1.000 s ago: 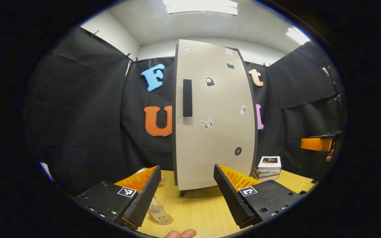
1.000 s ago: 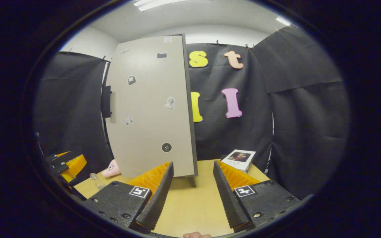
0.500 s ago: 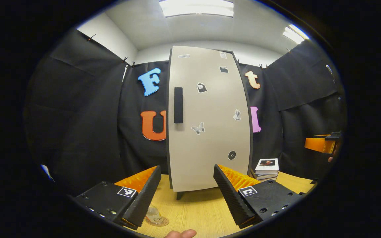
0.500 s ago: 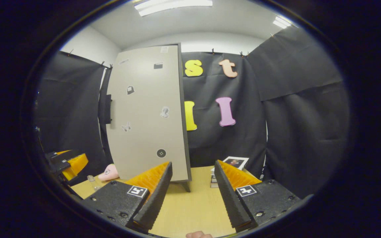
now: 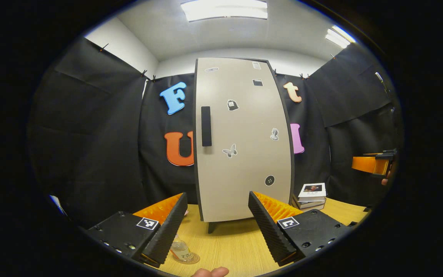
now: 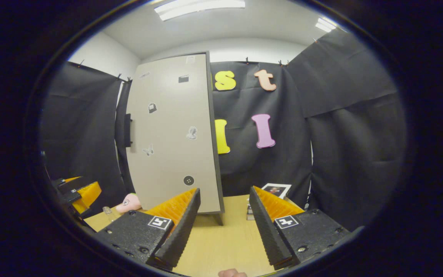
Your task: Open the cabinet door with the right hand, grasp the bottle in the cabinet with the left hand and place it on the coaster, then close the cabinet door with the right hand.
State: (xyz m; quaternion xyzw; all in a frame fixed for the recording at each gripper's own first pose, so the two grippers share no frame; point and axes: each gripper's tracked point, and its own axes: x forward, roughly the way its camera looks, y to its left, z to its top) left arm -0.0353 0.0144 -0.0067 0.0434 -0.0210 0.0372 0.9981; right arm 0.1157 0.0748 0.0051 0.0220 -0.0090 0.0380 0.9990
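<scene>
A tall beige cabinet (image 5: 240,138) stands on the wooden table (image 5: 229,246), its door shut and its black handle (image 5: 206,126) at the door's left edge. The small clear bottle (image 5: 181,249) stands upright on a round coaster (image 5: 190,258), just beside my left gripper's left finger. My left gripper (image 5: 217,225) is open and holds nothing, back from the cabinet. My right gripper (image 6: 223,223) is open too, in front of the cabinet's (image 6: 173,138) right edge; its orange finger shows far right in the left gripper view (image 5: 371,164). The bottle (image 6: 108,212) is small at the lower left.
A stack of books (image 5: 310,194) lies right of the cabinet. A pink soft toy (image 6: 129,202) sits on the table left of the cabinet. Black cloth walls close the booth behind and at the sides. A fingertip (image 5: 210,272) shows at the bottom edge.
Both grippers have drawn back a little from the cabinet, which looks smaller and lower in both views. The door stays shut and the bottle stays on the coaster.
</scene>
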